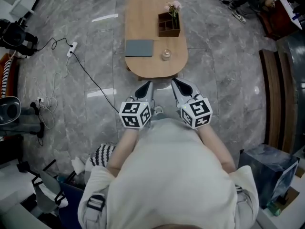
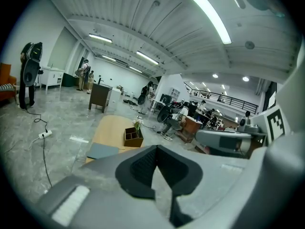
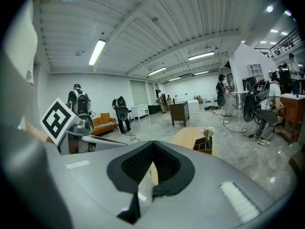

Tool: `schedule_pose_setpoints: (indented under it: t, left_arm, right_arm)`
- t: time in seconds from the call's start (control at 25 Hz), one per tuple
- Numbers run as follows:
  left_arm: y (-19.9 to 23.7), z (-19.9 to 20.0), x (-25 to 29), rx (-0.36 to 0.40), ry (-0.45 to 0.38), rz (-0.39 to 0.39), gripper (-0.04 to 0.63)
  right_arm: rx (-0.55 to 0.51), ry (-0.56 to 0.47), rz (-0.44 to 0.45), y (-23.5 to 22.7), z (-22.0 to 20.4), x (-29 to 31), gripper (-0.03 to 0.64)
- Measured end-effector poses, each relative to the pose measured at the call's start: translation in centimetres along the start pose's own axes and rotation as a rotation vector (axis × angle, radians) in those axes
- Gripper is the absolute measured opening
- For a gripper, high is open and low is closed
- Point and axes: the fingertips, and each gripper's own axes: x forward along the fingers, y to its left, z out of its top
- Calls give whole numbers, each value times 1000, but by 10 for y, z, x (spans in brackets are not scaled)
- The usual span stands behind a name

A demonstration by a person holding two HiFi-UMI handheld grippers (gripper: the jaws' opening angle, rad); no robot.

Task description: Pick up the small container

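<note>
1. Small, clear, glass-looking container (image 1: 166,55) at the near end of the oval wooden surface (image 1: 143,13), right of a flat grey pad (image 1: 138,47).
2. Likely light, rigid, smooth, slippery and breakable; best taken gently across its round sides.
3. Left claw (image 1: 147,84) and right claw (image 1: 175,82) both closed, empty, well short of the surface.
4. Farther back: dark compartmented box (image 1: 169,24) with pink flowers (image 1: 173,6).

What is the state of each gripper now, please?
Left gripper: closed, holding nothing.
Right gripper: closed, holding nothing.
</note>
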Motion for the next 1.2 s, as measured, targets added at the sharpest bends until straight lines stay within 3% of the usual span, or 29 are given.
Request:
schedule_pose_setpoints:
  t: [0.32,0.72,1.2]
  left_arm:
    - [39,14,29,-2,25,-17,2]
    - [63,-17,78,-7,118,-54,2]
    - [92,-52,179,50,182,-45,2]
  right_arm:
    - [10,19,-55,-16,6,40,-2]
    - [100,83,-144,-51,-16,46,-2]
    - [133,171,-127,-118,-50,98,-2]
